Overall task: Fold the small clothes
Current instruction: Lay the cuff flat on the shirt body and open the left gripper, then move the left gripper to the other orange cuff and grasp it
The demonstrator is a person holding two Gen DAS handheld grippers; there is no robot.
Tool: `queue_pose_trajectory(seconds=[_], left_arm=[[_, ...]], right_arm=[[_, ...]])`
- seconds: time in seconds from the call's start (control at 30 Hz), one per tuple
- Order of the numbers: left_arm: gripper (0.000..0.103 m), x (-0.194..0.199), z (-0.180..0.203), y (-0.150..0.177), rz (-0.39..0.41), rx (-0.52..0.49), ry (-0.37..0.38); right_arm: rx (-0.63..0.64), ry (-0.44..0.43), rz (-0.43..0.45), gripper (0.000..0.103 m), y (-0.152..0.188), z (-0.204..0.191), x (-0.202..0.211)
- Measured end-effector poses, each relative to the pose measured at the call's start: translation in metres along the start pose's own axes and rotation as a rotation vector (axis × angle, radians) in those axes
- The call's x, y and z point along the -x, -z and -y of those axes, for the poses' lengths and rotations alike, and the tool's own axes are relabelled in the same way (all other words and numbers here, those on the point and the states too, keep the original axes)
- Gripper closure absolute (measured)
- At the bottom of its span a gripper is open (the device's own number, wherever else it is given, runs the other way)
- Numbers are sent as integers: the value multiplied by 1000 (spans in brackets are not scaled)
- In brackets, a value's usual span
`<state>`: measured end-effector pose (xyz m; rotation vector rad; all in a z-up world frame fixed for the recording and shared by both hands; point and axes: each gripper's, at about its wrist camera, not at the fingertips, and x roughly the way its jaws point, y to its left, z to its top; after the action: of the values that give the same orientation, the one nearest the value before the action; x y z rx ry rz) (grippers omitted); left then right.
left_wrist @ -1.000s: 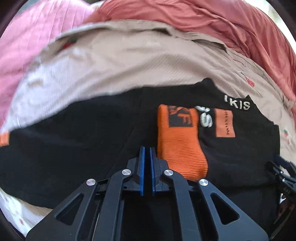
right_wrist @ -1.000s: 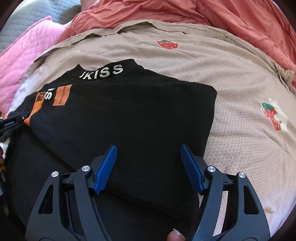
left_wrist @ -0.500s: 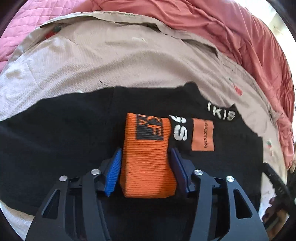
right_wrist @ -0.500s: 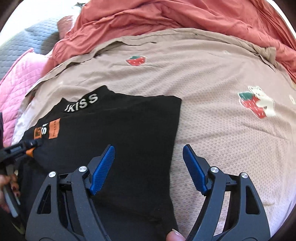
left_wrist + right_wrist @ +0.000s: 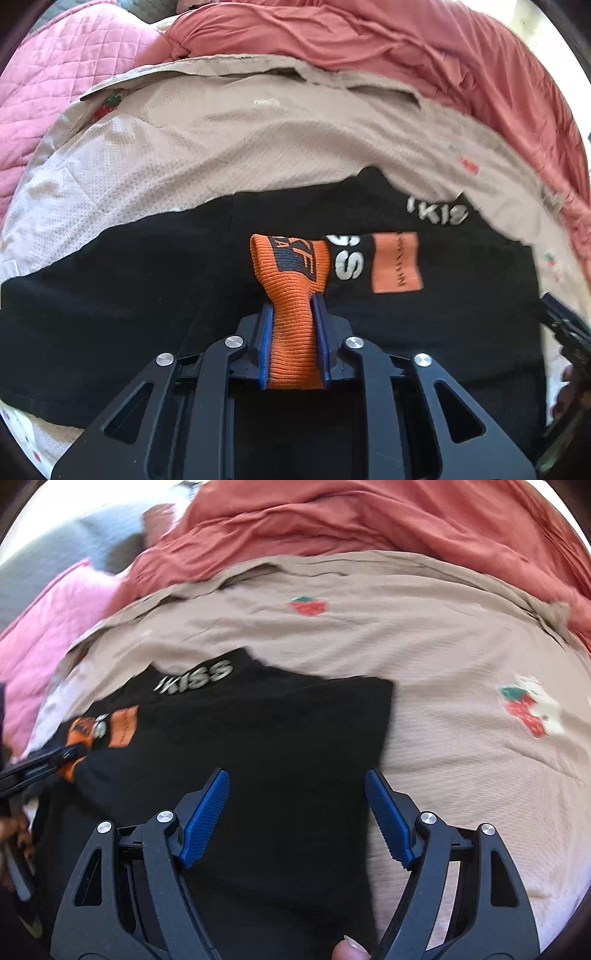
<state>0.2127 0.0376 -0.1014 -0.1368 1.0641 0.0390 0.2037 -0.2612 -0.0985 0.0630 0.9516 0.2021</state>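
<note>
A black sweatshirt [image 5: 129,288] with white lettering and an orange patch lies partly folded on a beige sheet. Its orange ribbed cuff [image 5: 288,266] is pinched between the blue pads of my left gripper [image 5: 293,302], whose jaws are closing; the cuff bunches up narrow between them. In the right wrist view the same garment [image 5: 258,738] lies flat, and my right gripper [image 5: 297,779] hovers open over its right edge with nothing between its fingers. The left gripper [image 5: 70,755] shows at the far left there, on the orange cuff.
The beige sheet [image 5: 443,664] with strawberry prints spreads to the right and behind. A crumpled salmon duvet [image 5: 369,517] is heaped along the back. A pink quilt [image 5: 55,74] lies at the back left. A fingertip [image 5: 347,950] shows at the bottom edge.
My left gripper went from shut beside the cuff to open around it, then closed on it, squeezing it narrow. The right gripper stays open over the black garment.
</note>
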Motion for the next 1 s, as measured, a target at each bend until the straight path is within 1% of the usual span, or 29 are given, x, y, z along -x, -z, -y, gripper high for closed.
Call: queue_pose_trajectory(seconds=[0.07, 0.13, 0.2, 0.27, 0.33, 0.43, 0.5, 0.57, 0.63, 0.67, 0.77, 0.87, 0.93, 0.97, 1.0], left_arm=[[75, -6, 1, 3, -5, -23, -29], [70, -5, -1, 2, -2, -25, -37], [65, -4, -2, 1, -5, -27, -43], [63, -1, -3, 1, -5, -29, -55], [63, 5, -5, 1, -1, -28, -68], [65, 22, -5, 1, 33, -21, -82], [65, 40, 0, 3, 74, -21, -40], [65, 48, 8, 6, 97, -41, -28], [65, 43, 21, 11, 65, -83, -4], [65, 35, 26, 15, 27, -105, -14], [62, 11, 28, 26, -53, -110, -31], [60, 9, 26, 31, -29, -112, -24], [52, 12, 24, 30, -29, -95, -8], [38, 15, 23, 29, -31, -88, -5], [28, 17, 23, 28, -34, -86, -12]], right_arm=[[43, 22, -30, 33, 3, -6, -7], [99, 66, -85, 33, 8, -10, -20], [144, 90, -85, 32, 11, -14, -23], [148, 94, -87, 30, 11, -16, -23], [137, 84, -87, 30, 11, -14, -21], [115, 68, -75, 30, 6, -14, -12], [111, 19, -23, 30, 0, -18, 2], [132, -22, 9, 29, -2, -24, 9], [168, -41, -4, 29, 2, -31, 6], [181, -36, -25, 29, 5, -33, 1], [199, -7, -124, 29, 18, -33, -21], [191, -15, -125, 28, 18, -32, -23], [179, -25, -122, 25, 16, -31, -20], [170, -32, -123, 25, 15, -31, -18], [158, -47, -117, 25, 13, -31, -15]])
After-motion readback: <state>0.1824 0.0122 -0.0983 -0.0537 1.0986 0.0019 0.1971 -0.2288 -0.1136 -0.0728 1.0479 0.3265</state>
